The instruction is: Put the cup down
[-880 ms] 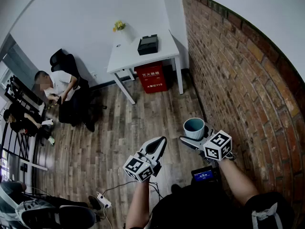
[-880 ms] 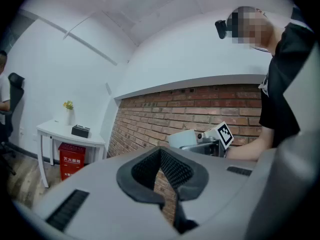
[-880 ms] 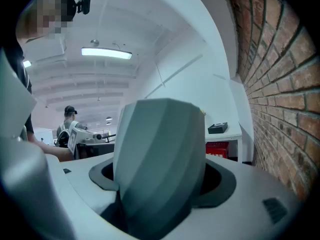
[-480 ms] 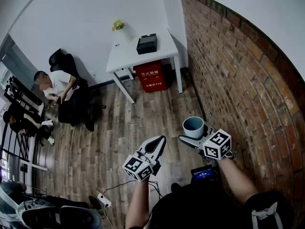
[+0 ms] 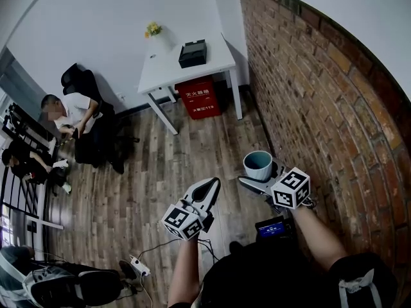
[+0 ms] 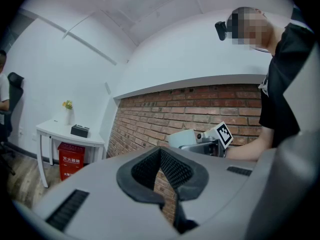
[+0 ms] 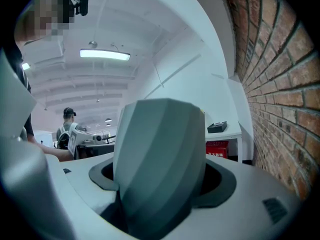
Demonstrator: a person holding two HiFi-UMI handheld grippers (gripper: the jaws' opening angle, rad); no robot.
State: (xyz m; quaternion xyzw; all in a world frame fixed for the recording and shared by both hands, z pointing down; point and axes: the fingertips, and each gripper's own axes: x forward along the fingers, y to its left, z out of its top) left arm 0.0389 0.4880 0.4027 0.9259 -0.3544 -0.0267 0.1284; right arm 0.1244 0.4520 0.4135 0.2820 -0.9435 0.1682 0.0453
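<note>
A grey-blue cup (image 5: 258, 165) hangs upright in the air above the wooden floor, held in my right gripper (image 5: 260, 176), which is shut on its lower body. In the right gripper view the cup (image 7: 159, 164) fills the space between the jaws. My left gripper (image 5: 212, 183) is level beside it to the left, shut with nothing in it; its pads (image 6: 172, 171) meet at the tips. From the left gripper view the cup (image 6: 182, 138) and the right gripper (image 6: 202, 145) show against the brick wall.
A white table (image 5: 168, 69) stands at the far wall with a black box (image 5: 192, 53) and a vase of yellow flowers (image 5: 154, 34); a red box (image 5: 201, 99) sits under it. The brick wall (image 5: 321, 95) runs along the right. A person (image 5: 72, 115) sits at left. A power strip (image 5: 131, 269) lies on the floor.
Both grippers and the cup keep almost the same place and grip. The whole head view has shifted a little, so the table sits slightly higher and further left.
</note>
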